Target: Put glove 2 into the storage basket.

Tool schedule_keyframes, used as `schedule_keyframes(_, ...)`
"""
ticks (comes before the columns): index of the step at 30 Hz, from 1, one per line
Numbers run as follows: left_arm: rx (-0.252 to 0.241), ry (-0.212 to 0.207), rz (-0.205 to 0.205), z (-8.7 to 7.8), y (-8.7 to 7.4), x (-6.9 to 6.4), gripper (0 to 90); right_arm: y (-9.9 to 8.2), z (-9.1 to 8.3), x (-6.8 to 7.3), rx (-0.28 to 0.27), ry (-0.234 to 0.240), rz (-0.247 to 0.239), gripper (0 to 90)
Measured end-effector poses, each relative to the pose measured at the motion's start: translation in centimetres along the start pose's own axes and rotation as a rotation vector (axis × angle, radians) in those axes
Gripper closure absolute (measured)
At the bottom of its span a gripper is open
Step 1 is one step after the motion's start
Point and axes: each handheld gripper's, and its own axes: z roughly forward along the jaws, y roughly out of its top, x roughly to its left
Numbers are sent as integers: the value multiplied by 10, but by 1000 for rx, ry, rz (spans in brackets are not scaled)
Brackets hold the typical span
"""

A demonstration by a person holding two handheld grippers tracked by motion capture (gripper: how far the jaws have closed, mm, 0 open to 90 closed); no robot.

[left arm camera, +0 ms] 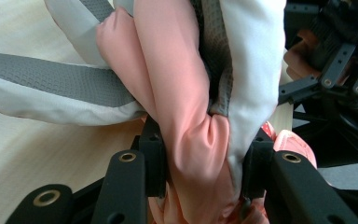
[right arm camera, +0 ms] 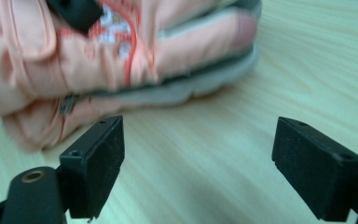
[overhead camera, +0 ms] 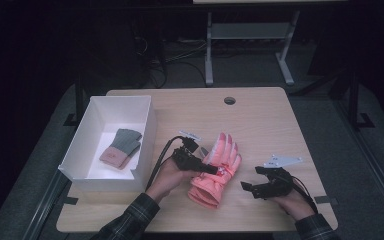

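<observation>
Left claw (overhead camera: 211,169) clamps the pink glove (overhead camera: 219,172); right claw (right arm camera: 198,161) released. Lift the glove clear, carry left to the white box (overhead camera: 145,137).

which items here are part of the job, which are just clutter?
In play:
- pink ski glove, pinched in the left gripper
- right gripper, jaws open with nothing between them, beside the glove
- white box holding a grey and pink knit glove, likely where gloves go

Just there:
- table's cable hole
- metal stand behind the table
</observation>
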Motion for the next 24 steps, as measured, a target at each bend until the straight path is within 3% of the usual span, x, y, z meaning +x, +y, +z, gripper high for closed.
schedule_keyframes(7, -17, 6, -10, -14, 7, -3, 611, -13, -8, 0, 11, -27, -6, 142)
schedule_keyframes(24, -50, 73, -28, -65, 29, -17, 609, -13, -6, -1, 19, -36, -19, 142)
